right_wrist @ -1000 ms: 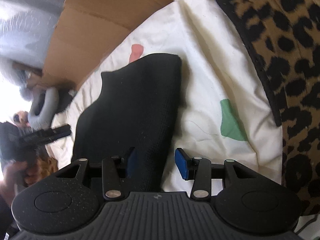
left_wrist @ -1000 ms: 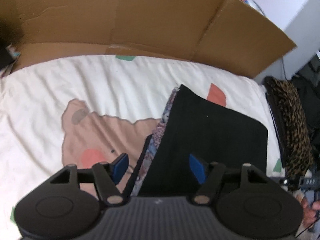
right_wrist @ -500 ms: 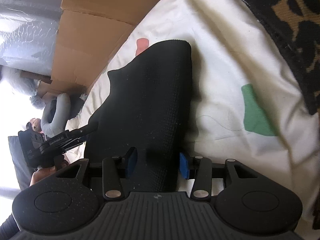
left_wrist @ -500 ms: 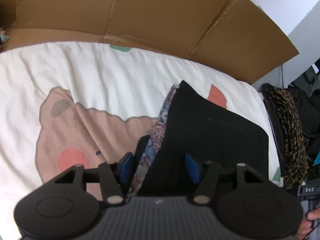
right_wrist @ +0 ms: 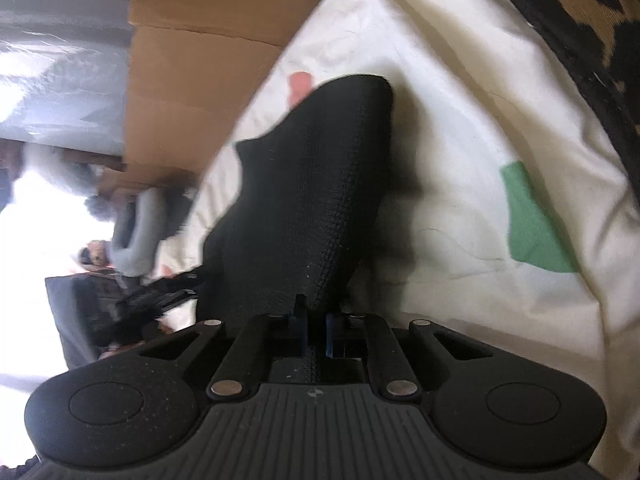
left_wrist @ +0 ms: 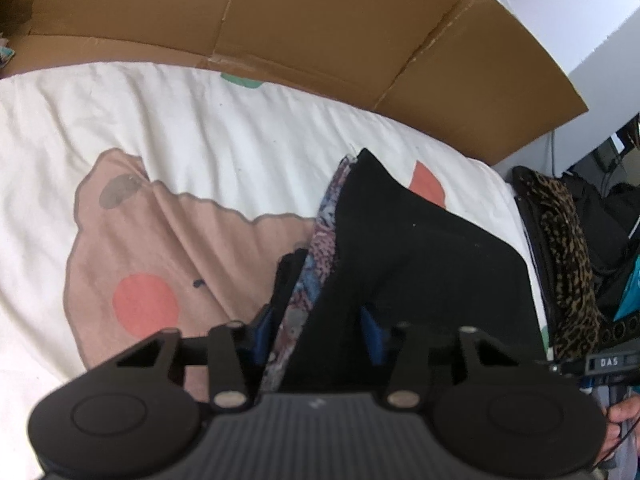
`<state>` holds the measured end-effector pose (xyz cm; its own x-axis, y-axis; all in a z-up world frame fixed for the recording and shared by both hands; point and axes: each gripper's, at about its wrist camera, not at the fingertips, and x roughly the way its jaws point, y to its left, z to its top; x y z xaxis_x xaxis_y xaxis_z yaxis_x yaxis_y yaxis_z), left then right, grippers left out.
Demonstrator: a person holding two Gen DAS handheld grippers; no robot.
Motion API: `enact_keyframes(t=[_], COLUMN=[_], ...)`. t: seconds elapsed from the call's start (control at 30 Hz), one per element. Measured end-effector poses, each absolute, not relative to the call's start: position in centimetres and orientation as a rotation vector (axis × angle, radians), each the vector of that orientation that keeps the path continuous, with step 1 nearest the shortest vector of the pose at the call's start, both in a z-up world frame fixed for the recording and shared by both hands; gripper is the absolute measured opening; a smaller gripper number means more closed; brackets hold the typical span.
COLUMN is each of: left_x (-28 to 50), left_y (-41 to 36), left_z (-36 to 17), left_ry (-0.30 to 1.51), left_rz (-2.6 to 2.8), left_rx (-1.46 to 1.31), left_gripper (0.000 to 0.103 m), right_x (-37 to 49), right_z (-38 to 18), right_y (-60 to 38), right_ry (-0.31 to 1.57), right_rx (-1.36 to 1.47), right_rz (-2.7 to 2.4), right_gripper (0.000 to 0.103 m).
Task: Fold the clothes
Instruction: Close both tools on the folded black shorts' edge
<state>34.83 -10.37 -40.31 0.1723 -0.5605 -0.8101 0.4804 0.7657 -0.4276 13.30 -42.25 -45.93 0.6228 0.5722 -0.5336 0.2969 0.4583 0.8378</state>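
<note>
A black garment (left_wrist: 420,264) with a patterned lining (left_wrist: 324,232) lies folded on the white printed bed sheet (left_wrist: 200,120). My left gripper (left_wrist: 316,332) points down at its near edge. The jaws are closing, with the lining and black cloth between the blue pads (left_wrist: 370,330), which do not clearly pinch the cloth. In the right wrist view the same black garment (right_wrist: 312,184) runs up from my right gripper (right_wrist: 317,332), which is shut on a narrow pinch of its near edge.
Brown cardboard (left_wrist: 280,20) stands along the far side of the bed. A leopard-print garment (left_wrist: 568,248) lies at the bed's right edge, close to my right gripper (right_wrist: 580,20). A hand (left_wrist: 620,412) shows at the lower right.
The right jaws have shut on the black garment's edge. The left gripper has sunk toward the garment and its jaws have narrowed around the cloth.
</note>
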Motion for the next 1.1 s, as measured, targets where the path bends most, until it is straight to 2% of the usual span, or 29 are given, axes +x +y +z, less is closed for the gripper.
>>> enact_keyframes(t=[0.23,0.4,0.5,0.57,0.63,0.67,0.87,1.0,1.1], left_x=[34.8,34.3,34.1,34.2,34.5,34.7,36.1,36.9,37.1], left_y=[-10.6,-11.1,-11.8,-12.1,-12.2,-12.3,-12.4,-12.5,-12.7], left_z=[-40.4,-40.2,-39.8,-39.9,-40.4,-40.6,-42.1,-42.5,-42.1], left_ry=[1.24,1.262,1.232,1.23,1.232,1.235,1.286,1.333,1.344], left_rz=[-0.746,-0.78,-0.793,-0.798,-0.803,-0.803,-0.828,-0.829,-0.841], left_rx=[-0.156,-0.159,-0.077,-0.063,-0.066,-0.071,-0.172,-0.24,-0.227], left_gripper=[0.035,0.036,0.046,0.057,0.063,0.065,0.071,0.071,0.053], right_x=[13.3,13.0,13.1,13.2,13.3,13.4,13.9,14.5,15.1], right_z=[-44.6,-44.2,-44.6,-45.1,-45.6,-45.8,-47.0,-47.5,-47.4], right_y=[-43.9,-45.3,-45.6,-45.7,-45.9,-45.9,-45.7,-45.2,-44.8], right_ry=[0.931,0.953,0.973,0.977,0.97,0.965,0.944,0.934,0.929], right_rx=[1.102,1.075,1.065,1.079,1.096,1.099,1.139,1.158,1.161], right_rz=[0.186,0.154,0.144,0.139,0.141,0.138,0.13,0.13,0.137], right_gripper=[0.005,0.005,0.009,0.013,0.024,0.035,0.037,0.036,0.03])
